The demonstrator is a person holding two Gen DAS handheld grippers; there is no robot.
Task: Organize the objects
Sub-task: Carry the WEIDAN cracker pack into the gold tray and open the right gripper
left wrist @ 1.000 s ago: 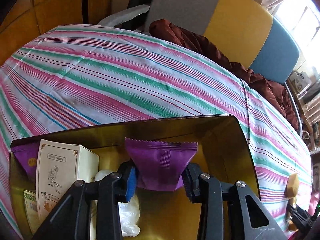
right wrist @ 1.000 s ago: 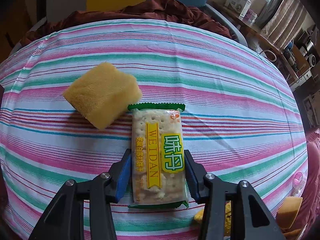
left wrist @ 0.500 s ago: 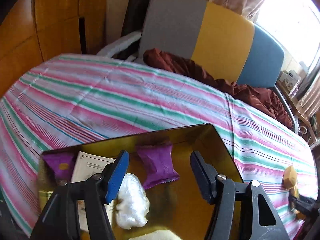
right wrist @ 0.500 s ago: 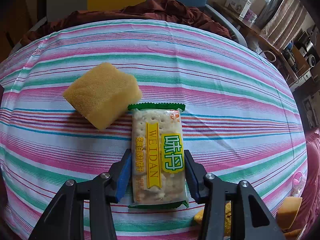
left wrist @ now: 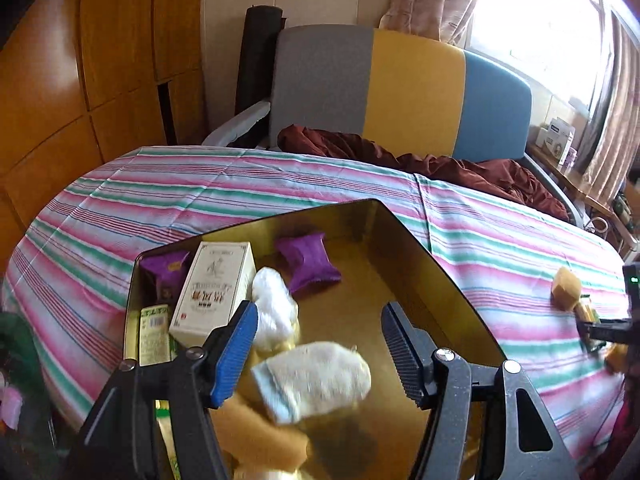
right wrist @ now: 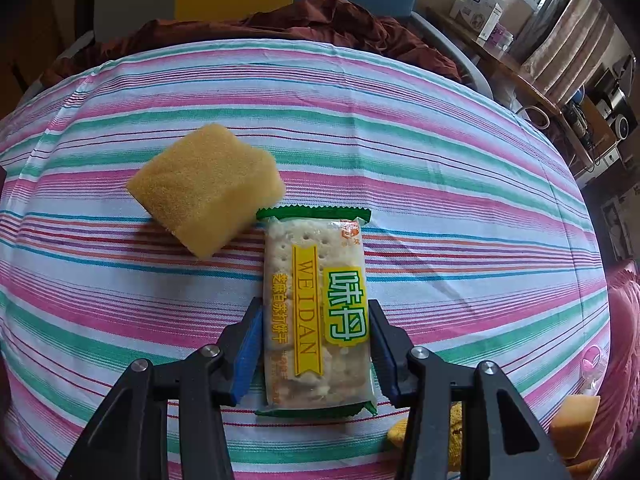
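Observation:
In the left wrist view my left gripper (left wrist: pixel 316 340) is open and empty above a gold tray (left wrist: pixel 440 276). The tray holds a purple packet (left wrist: pixel 308 260), a second purple packet (left wrist: pixel 164 266), a white box (left wrist: pixel 214 292), white socks (left wrist: pixel 312 380) and a green packet (left wrist: pixel 152 334). In the right wrist view my right gripper (right wrist: pixel 316 340) has its jaws against both sides of a green WEIDAN cracker packet (right wrist: pixel 316 304) lying on the striped cloth. A yellow sponge (right wrist: pixel 204 188) lies just left of the packet's far end.
The striped cloth (left wrist: pixel 200 196) covers the table. A dark red cloth (left wrist: pixel 400 156) and a grey, yellow and blue chair (left wrist: pixel 400 92) sit behind it. More yellow sponges (right wrist: pixel 572 420) lie at the near right edge. A wooden wall (left wrist: pixel 80 80) stands left.
My left gripper opened and let go of the purple packet into the tray, then pulled back and up. The right gripper and the cracker packet have not moved.

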